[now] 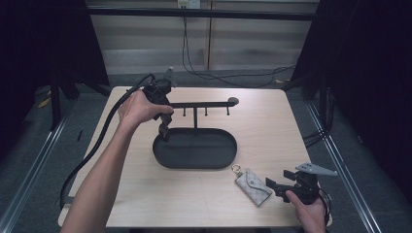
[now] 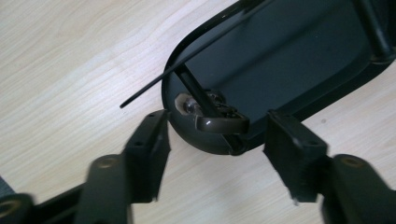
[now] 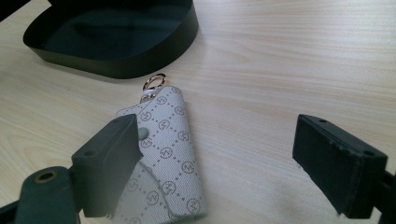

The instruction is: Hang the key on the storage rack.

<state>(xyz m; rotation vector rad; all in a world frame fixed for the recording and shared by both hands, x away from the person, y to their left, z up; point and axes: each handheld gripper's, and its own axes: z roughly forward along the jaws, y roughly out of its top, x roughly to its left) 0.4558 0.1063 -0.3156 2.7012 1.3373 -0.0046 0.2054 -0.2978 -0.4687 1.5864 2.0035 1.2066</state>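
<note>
Bench (image 1: pixel 145 204) of pale wood, carrying a black oval tray (image 1: pixel 214 158) with a thin T-shaped rack (image 1: pixel 195 116) standing up from it.

Left gripper (image 1: pixel 164 132) held at the tray's left end, under the end of the rack's crossbar, pointing down. Seen along that gripper (image 2: pixel 215 121): fingers (image 2: pixel 149 140) parted, one on each side of a small brown fob (image 2: pixel 219 123) with a metal fitting. Sits right at the rounded end of the tray (image 2: pixel 299 60), over its rim, against a dark peg. Not pressed by either finger, with a gap on both sides. Hanging or resting: cannot tell.

Right gripper (image 1: pixel 278 178) low at the near right of the bench, level with the top, aimed toward the tray. Fingers (image 3: pixel 116 144) wide apart here too, gripping nothing.

Grey patterned pouch (image 1: pixel 252 187) flat on the bench, just beside that gripper, between it and the tray, apart from the tray's wall. From the right gripper (image 3: pixel 217 130): pouch (image 3: pixel 173 154) next to the left-hand finger, partly behind it, flap side up, with a small snap showing. Gold ring (image 3: pixel 154 81) at the pouch's far end, toward the tray (image 3: pixel 116 65), not touching it. Bare wood between the pouch and the other finger.
</note>
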